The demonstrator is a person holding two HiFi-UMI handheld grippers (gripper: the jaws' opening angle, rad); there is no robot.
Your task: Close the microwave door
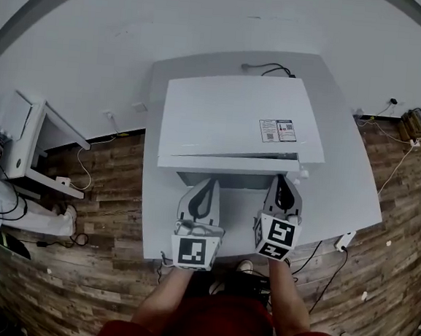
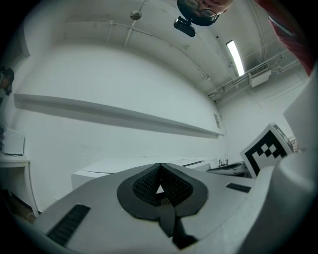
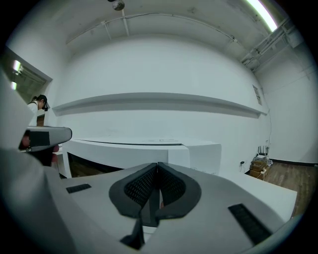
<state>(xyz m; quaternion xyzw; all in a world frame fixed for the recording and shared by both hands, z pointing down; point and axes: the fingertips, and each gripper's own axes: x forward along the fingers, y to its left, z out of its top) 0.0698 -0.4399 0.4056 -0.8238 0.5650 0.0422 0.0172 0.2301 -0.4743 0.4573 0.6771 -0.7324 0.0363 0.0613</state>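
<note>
Table (image 1: 340, 189); microwave door (image 1: 225, 163) ajar

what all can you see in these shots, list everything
microwave: one, white, middle of the table, door slightly ajar
sticker: one, white with print, on the microwave's top
table: one, pale grey, centre of the head view
cable: one, black, behind the microwave
side desk: one, white, far left
left gripper: one, grey, shut and empty, in front of the microwave
right gripper: one, grey, shut and empty, beside the left one
</note>
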